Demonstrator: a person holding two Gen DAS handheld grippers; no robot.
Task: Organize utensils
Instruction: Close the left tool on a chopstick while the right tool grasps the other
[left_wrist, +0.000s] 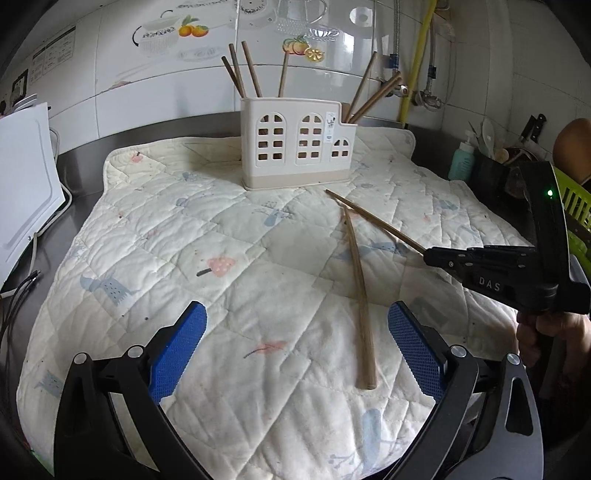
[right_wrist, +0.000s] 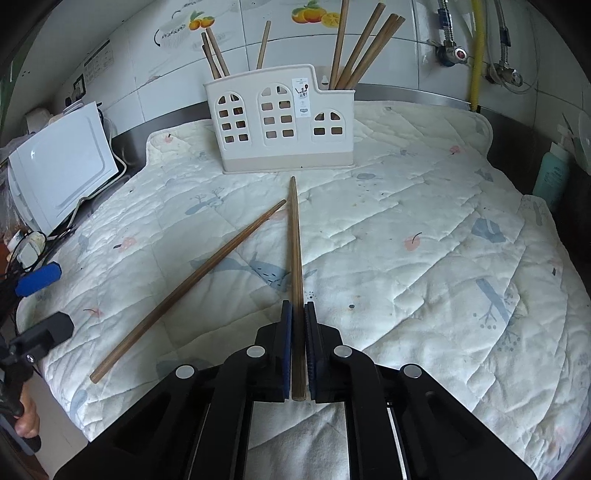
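A cream utensil holder (left_wrist: 295, 144) (right_wrist: 282, 120) with window cut-outs stands at the back of a quilted mat, several wooden chopsticks upright in it. Two loose chopsticks are on the mat. My right gripper (right_wrist: 297, 310) (left_wrist: 428, 254) is shut on the thick end of one chopstick (right_wrist: 295, 243) (left_wrist: 373, 219), which points toward the holder. The other chopstick (left_wrist: 360, 295) (right_wrist: 188, 286) lies flat, crossing close to the first one's tip. My left gripper (left_wrist: 295, 332) hovers low over the mat, open, its right pad (left_wrist: 413, 343) just right of that lying chopstick's thick end.
The quilted mat (left_wrist: 184, 240) covers a dark steel counter. A white appliance (left_wrist: 26, 177) with cables sits at the left edge. A teal bottle (left_wrist: 461, 160), a green basket (left_wrist: 576, 199) and kitchen tools crowd the right. Tiled wall and pipes stand behind.
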